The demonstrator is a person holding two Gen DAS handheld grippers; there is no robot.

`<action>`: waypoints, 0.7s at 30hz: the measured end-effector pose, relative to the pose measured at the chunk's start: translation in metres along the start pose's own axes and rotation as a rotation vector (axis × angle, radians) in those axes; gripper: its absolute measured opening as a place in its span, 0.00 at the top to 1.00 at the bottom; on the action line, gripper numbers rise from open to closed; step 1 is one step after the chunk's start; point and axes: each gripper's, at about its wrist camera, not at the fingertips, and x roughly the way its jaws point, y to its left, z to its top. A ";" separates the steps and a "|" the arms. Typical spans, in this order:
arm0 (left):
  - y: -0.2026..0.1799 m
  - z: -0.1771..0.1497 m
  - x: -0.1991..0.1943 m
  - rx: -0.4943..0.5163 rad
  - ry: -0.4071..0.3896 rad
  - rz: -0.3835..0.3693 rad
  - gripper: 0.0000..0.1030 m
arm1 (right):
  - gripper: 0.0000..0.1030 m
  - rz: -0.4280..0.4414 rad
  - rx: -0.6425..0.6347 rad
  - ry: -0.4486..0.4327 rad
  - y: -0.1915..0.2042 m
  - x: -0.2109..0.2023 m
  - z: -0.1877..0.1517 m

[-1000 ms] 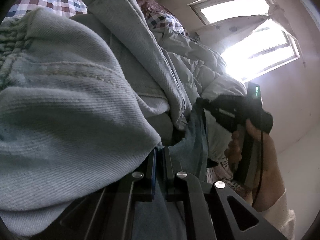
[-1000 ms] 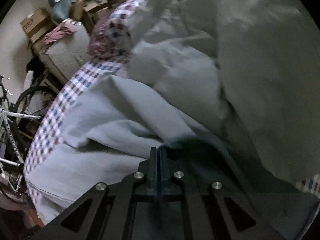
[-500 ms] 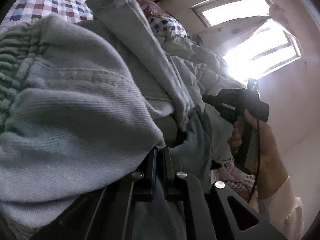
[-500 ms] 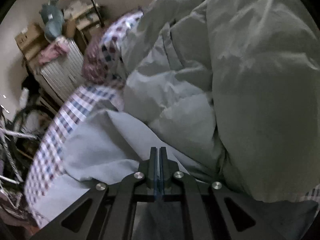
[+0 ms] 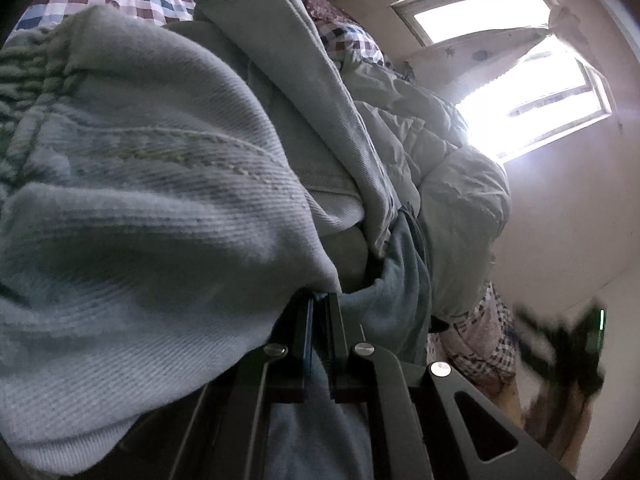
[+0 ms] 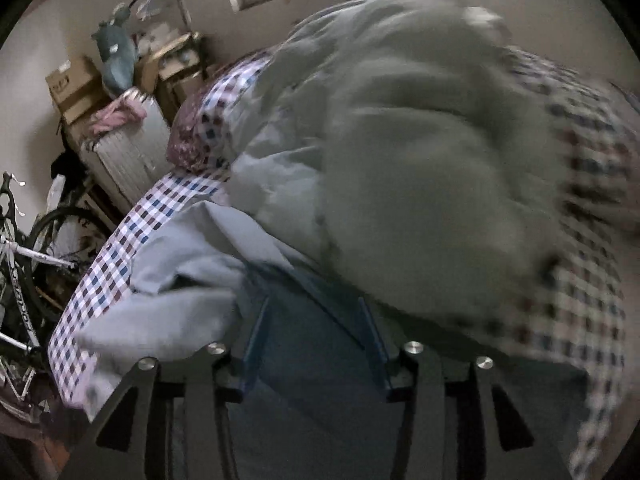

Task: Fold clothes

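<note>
A pair of light blue denim jeans (image 5: 152, 208) fills the left wrist view, bunched up with its elastic waistband at the far left. My left gripper (image 5: 319, 304) is shut on a fold of the jeans. In the right wrist view the jeans (image 6: 188, 280) lie on the checked bed sheet (image 6: 120, 248). My right gripper (image 6: 316, 320) is open, with its jaws wide apart over the denim and nothing between them. The right gripper also shows blurred at the lower right of the left wrist view (image 5: 560, 344).
A pale grey-green quilt (image 6: 420, 160) is piled on the bed beyond the jeans. A patterned pillow (image 6: 188, 144) lies at the bed's head. A radiator (image 6: 128, 156), cardboard boxes (image 6: 76, 88) and a bicycle (image 6: 24, 248) stand to the left. A bright window (image 5: 540, 80) is behind.
My right gripper has opened, let go of the jeans and pulled back and down from them. My left gripper still holds its fold.
</note>
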 end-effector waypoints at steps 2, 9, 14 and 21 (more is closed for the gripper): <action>-0.001 0.001 0.002 0.004 0.001 0.001 0.95 | 0.48 -0.017 0.070 -0.003 -0.038 -0.032 -0.035; -0.005 -0.001 0.002 0.039 -0.013 0.012 0.95 | 0.47 -0.197 0.294 0.116 -0.162 -0.069 -0.171; -0.008 -0.004 0.003 0.066 -0.028 0.031 0.95 | 0.45 -0.202 0.352 0.148 -0.195 -0.056 -0.188; -0.009 -0.005 0.005 0.089 -0.037 0.040 0.95 | 0.46 0.051 -0.019 0.143 -0.068 0.007 -0.131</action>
